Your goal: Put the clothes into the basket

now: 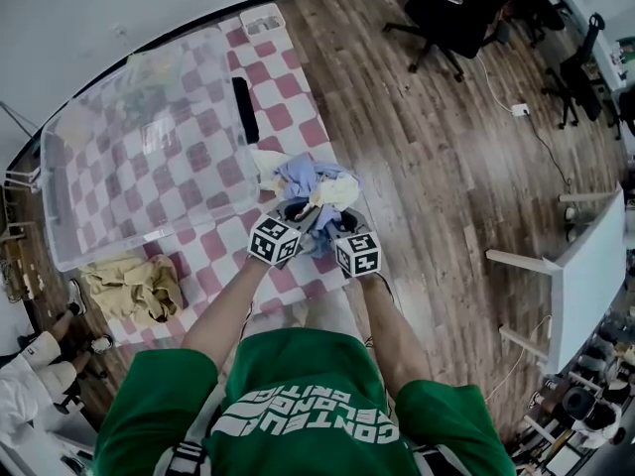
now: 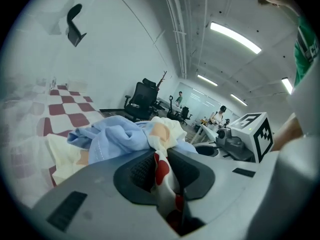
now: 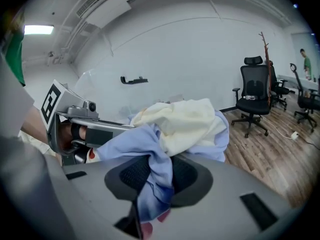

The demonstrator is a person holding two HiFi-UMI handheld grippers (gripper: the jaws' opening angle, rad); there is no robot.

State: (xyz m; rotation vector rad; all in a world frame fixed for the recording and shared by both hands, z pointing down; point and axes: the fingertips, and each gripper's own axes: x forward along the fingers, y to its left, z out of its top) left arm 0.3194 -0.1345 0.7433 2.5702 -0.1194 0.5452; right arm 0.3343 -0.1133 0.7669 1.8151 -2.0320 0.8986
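A bundle of clothes [image 1: 313, 191], light blue and cream, hangs between both grippers above the checkered cloth. My left gripper [image 1: 289, 216] is shut on a white cloth with red dots [image 2: 161, 171], part of the bundle [image 2: 125, 136]. My right gripper [image 1: 337, 224] is shut on the light blue cloth [image 3: 155, 176], with the cream piece [image 3: 182, 121] bunched above it. The basket is a large clear plastic bin [image 1: 149, 142], to the upper left of the grippers in the head view. Its pale wall [image 3: 107, 91] stands behind the bundle in the right gripper view.
A yellow-tan garment [image 1: 134, 286] lies on the red and white checkered cloth [image 1: 288, 97] near the bin's lower left corner. Wood floor [image 1: 446, 167] lies to the right, with black office chairs [image 1: 456, 8] at the far end and a white table [image 1: 590, 256] at right.
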